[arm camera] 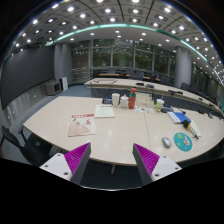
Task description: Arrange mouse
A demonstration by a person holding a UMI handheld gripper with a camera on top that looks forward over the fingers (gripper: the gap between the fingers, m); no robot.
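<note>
The tool (110, 160), purple-padded, hangs released and empty at lower centre. The small grey mouse (167, 142) lies on the pale worktop (120, 135) at lower right, beside a round blue disc (183, 141). Approach is likely in hand; next, swing right and descend.

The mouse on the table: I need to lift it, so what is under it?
The mouse rests directly on the bare table, beside a round blue mat. Whatever its body covers is hidden. The open fingers hover well short of it.
</note>
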